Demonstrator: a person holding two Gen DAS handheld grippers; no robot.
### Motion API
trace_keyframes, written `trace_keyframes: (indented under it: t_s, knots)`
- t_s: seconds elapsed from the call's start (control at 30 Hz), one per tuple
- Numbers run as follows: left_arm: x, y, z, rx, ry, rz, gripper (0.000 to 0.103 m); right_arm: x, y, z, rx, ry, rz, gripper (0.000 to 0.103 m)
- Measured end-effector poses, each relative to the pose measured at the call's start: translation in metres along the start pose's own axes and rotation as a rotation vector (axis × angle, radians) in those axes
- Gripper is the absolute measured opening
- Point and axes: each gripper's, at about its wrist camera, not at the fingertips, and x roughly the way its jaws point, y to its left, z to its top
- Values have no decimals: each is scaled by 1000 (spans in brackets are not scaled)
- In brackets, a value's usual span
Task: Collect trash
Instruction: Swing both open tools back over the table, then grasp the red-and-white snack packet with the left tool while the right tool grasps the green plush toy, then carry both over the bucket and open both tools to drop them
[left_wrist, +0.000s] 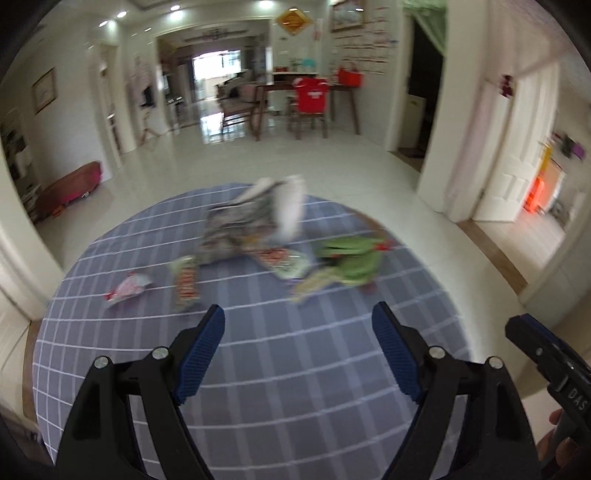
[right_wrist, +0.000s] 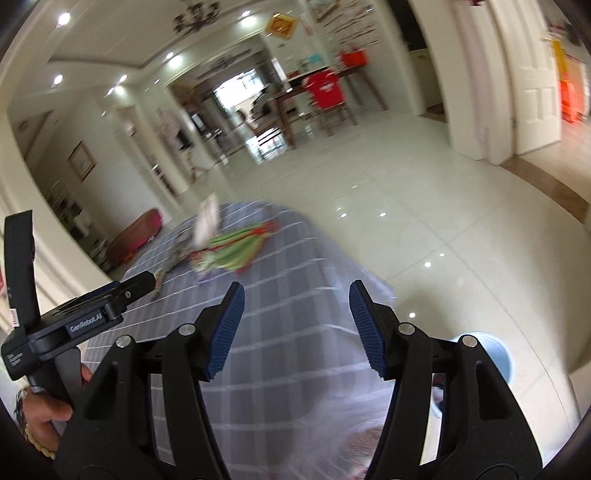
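Several pieces of trash lie on a round table with a blue checked cloth (left_wrist: 280, 350): a small pink wrapper (left_wrist: 127, 288), a red-and-green wrapper (left_wrist: 186, 282), a flat snack packet (left_wrist: 286, 260), a crumpled grey-and-white bag (left_wrist: 251, 218) and green packaging (left_wrist: 351, 258). My left gripper (left_wrist: 298, 317) is open and empty above the cloth, short of the trash. My right gripper (right_wrist: 296, 295) is open and empty over the table's right edge; the green packaging (right_wrist: 236, 247) lies far ahead on its left. Both views are blurred.
A light blue bin (right_wrist: 498, 354) stands on the tiled floor below the table's right side, partly hidden by my right gripper. The left hand-held gripper (right_wrist: 92, 306) shows at the left of the right wrist view. A dining table with chairs (left_wrist: 306, 103) stands far back.
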Motion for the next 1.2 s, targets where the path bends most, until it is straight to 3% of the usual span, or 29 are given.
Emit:
trace_keyframes:
  t_s: [0.23,0.47,0.6,0.63,0.67,0.73,0.77,0.8,0.83,0.87,0.93,1.2]
  knots:
    - [40,85,3,-136,60,51,80,65,52,8,-37,75,32,62]
    - [80,101,0,-160,105,46,79,123,64,26,-22,130,1,65]
    - [98,105,2,-153,147,32,47,148,67,36,-16,153,-16,65]
    - [101,105,2,-149,151,35,44,152,67,37,-18,159,-21,65]
    - [102,104,3,-131,148,42,30,157,65,37,-18,166,-23,65]
    - [102,104,3,-129,143,38,24,164,67,38,-30,176,-21,65]
    - [102,104,3,-133,141,37,23,165,69,39,-47,180,-25,62]
    - [101,105,2,-136,137,35,22,166,70,39,-59,185,-21,43]
    - [100,106,2,-141,136,31,21,169,70,39,-71,202,-15,31]
    - [99,107,1,-148,134,27,21,168,69,37,-73,204,-7,30]
    - [90,107,0,-160,120,25,21,164,67,36,-78,202,10,14]
    - [36,92,-1,-171,38,21,20,118,68,32,-95,154,80,10]
